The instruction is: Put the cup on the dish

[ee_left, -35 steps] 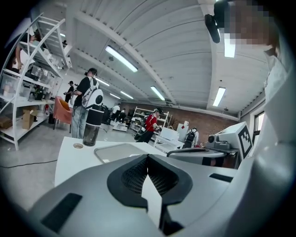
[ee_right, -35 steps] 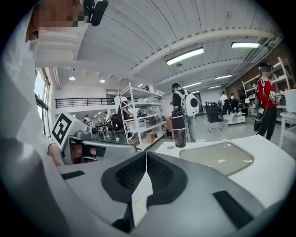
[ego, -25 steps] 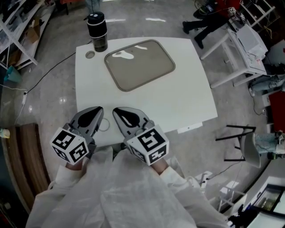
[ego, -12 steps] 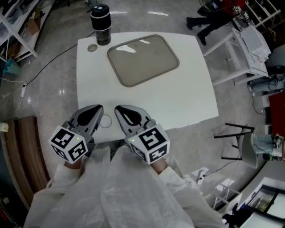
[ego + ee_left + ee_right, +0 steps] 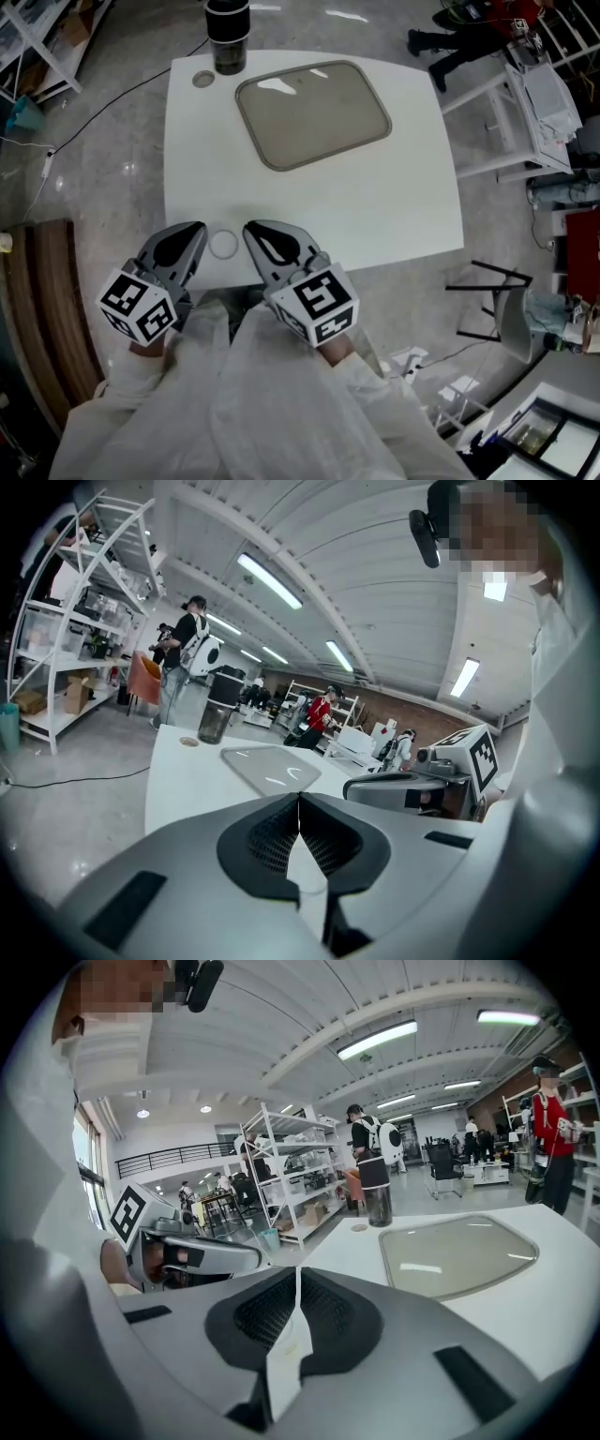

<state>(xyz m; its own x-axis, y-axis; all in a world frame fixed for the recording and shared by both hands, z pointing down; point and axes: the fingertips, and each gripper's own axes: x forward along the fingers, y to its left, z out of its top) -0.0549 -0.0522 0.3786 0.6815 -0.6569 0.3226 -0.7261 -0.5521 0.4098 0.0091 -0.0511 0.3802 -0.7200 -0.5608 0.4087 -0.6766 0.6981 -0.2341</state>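
At the near edge of the white table (image 5: 394,206), low in the head view, we hold the left gripper (image 5: 194,231) and the right gripper (image 5: 253,231) side by side, each with its jaws pressed together and nothing between them; the dark cup (image 5: 228,26) stands upright at the top of the frame, left of centre, near the tan dish (image 5: 314,112) but not on it; with the reach not yet made, we judge it best to part the left jaws wide before arrival, clasp the cup round its body, keep it upright, and lift clear of the dish's rim.
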